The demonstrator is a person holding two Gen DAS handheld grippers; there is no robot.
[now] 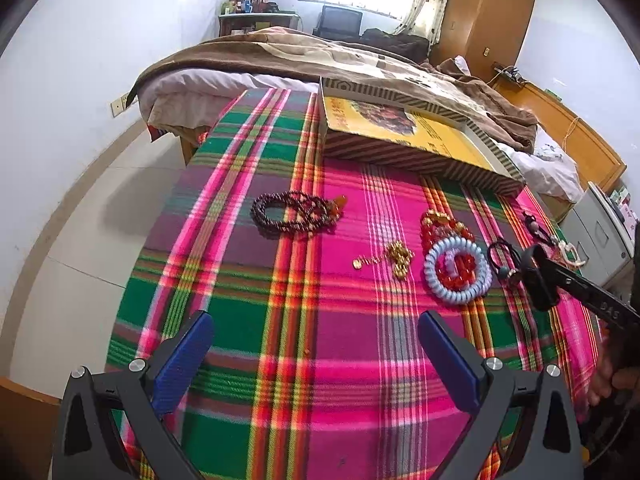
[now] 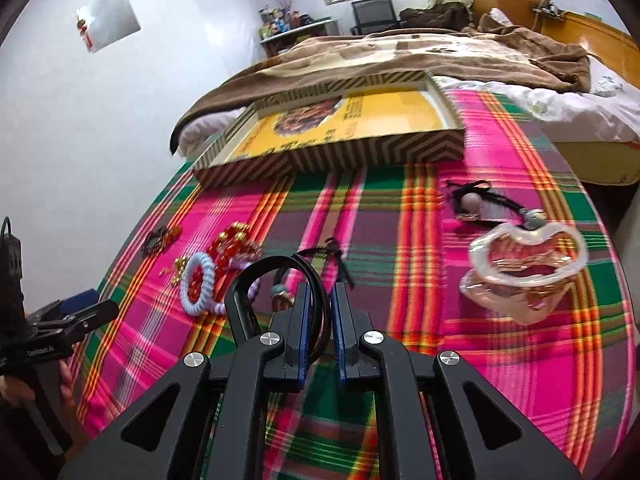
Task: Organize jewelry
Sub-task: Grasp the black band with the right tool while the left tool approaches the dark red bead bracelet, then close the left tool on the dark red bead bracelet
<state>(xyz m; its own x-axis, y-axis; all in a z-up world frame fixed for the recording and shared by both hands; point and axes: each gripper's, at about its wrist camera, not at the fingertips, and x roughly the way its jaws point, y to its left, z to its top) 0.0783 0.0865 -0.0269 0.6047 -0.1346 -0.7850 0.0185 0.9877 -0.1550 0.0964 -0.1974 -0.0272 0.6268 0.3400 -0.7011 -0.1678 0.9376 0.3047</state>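
Note:
Jewelry lies on a plaid cloth. My right gripper (image 2: 320, 312) is shut on a black hair tie (image 2: 316, 280) whose loop rises between the fingers; it also shows in the left wrist view (image 1: 538, 276). My left gripper (image 1: 316, 344) is open and empty, above the cloth. Ahead of it lie a dark bead bracelet (image 1: 292, 214), a gold chain (image 1: 394, 258), a red bead bracelet (image 1: 444, 228) and a light blue coil tie (image 1: 456, 270). The striped tray (image 2: 340, 156) with a yellow bottom stands at the back.
A pink clear pouch (image 2: 524, 268) lies right of my right gripper, with black cords and beads (image 2: 476, 204) behind it. A bed with a brown blanket (image 1: 320, 52) is behind the table. The table's left edge drops to the floor.

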